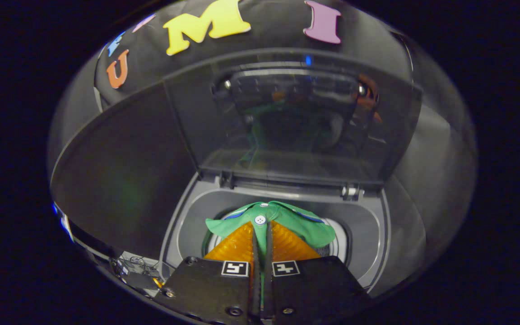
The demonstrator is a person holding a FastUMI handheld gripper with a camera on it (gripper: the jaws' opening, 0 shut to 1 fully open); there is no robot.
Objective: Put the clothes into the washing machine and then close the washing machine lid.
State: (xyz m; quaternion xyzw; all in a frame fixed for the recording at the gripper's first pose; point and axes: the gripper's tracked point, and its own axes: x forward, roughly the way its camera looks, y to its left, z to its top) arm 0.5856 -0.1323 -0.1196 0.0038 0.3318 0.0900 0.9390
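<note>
Jaws pinching green shirt (287,221) w/ fabric between them — over washer drum opening (336,243).

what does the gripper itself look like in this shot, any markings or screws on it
The gripper has two wedge-shaped fingers with a ribbed, textured surface, narrowing toward their tips. Each sits on a flat black block. Each block carries a small square black-and-white marker near the inner edge, and round screw heads show at the blocks' corners. No cable shows on the gripper.
</note>
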